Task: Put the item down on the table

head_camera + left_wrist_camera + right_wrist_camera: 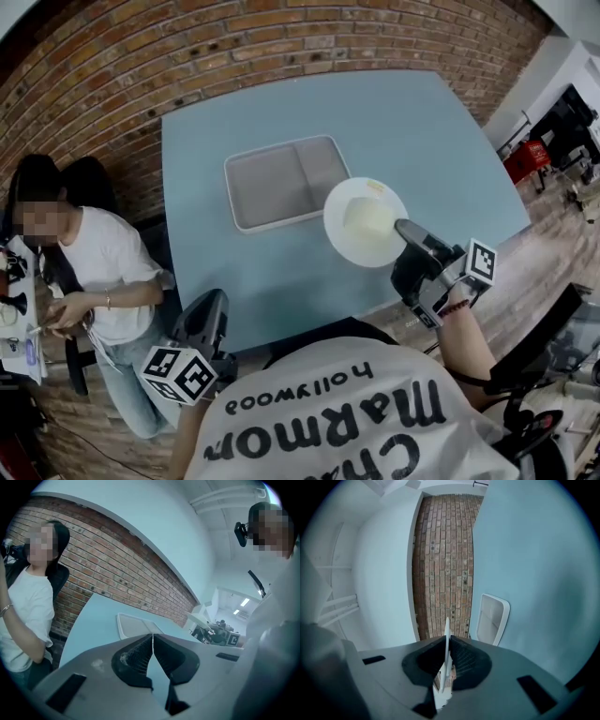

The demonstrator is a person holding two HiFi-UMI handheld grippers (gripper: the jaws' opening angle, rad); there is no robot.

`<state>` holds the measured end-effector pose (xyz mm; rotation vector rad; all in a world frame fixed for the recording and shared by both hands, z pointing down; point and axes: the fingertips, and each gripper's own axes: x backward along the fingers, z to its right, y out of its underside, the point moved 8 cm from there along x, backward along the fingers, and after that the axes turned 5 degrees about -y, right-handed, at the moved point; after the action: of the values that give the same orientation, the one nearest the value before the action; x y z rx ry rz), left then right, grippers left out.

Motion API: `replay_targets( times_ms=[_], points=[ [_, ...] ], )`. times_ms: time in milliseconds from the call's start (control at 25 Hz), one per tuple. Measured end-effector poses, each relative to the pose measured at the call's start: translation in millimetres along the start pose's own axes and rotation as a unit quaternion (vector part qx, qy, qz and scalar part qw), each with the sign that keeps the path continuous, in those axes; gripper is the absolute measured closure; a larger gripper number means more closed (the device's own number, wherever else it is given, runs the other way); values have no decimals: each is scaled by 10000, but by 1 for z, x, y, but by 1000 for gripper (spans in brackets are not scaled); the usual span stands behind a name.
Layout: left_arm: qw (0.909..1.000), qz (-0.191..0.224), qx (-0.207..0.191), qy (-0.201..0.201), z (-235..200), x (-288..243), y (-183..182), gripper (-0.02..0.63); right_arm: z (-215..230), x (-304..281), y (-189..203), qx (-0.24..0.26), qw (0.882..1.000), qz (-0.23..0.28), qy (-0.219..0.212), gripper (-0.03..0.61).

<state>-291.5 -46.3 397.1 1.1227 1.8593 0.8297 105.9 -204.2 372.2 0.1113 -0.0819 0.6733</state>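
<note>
With the left hand-held gripper idling pressed together, we are pinching the plate by its rim in the right hand-held gripper, risking it pivoting onto the tray.

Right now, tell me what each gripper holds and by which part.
Right gripper holds the white plate, jaws clamped on its rim. Left gripper holds nothing, jaws together.
</note>
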Motion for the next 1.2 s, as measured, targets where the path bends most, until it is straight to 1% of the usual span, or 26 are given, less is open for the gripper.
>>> replay_targets(
  times_ms=[120,280,440,560,760,960,1200],
  points=[
    [9998,53,39,-178,-1,6,1,600,5,-10,-4,-20,9999,-156,-38,554],
    [9987,236,153,-433,-1,17,1,600,12,-22,-6,-75,9992,-390,-16,554],
    [9960,389,180,-780,3,12,-9,600,27,-39,-33,-94,9978,-632,152,554],
    [9945,376,158,-962,3,14,-15,600,37,-51,-42,-145,9971,-717,199,554],
    [9939,271,172,-1058,7,20,-11,600,47,-62,-38,-315,9965,-744,223,554],
    [9930,273,83,-1148,15,8,-15,600,56,-70,-54,-288,9958,-813,313,554],
    [9905,324,189,-1324,13,8,-16,600,64,-70,-69,-336,9956,-745,466,554]
  ],
)
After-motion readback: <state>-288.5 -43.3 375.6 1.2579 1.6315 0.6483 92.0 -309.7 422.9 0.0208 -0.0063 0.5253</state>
